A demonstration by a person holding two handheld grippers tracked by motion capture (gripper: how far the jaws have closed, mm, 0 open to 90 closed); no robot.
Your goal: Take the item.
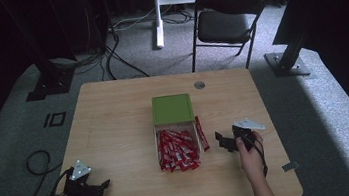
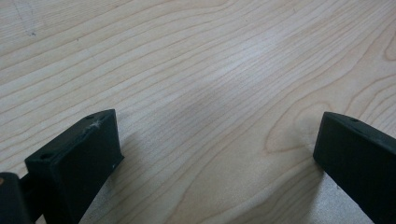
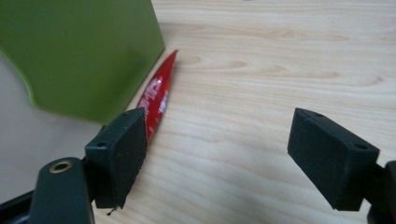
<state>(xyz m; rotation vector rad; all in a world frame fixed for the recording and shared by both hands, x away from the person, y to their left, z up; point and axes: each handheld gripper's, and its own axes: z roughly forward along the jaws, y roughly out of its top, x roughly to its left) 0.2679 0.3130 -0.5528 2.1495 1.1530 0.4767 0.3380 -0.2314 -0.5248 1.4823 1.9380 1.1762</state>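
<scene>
Dark room, grey carpet, a folding chair (image 1: 225,18) beyond my wooden table (image 1: 116,130). Item one: green box (image 1: 172,109) at the table's centre, its lid toward the far edge, its near part open. Item two: red sachets (image 1: 176,150), a heap spilling from the box toward me. Item three: one sachet (image 1: 201,132) lying apart, just beside the box's right wall; in the right gripper view I see it next to the green wall. My right gripper (image 1: 224,141) sits right of that sachet, jaws spread wide, holding nothing. My left gripper (image 1: 100,187) rests near the table's near-left corner, well apart from the box, jaws parted over bare wood, empty.
</scene>
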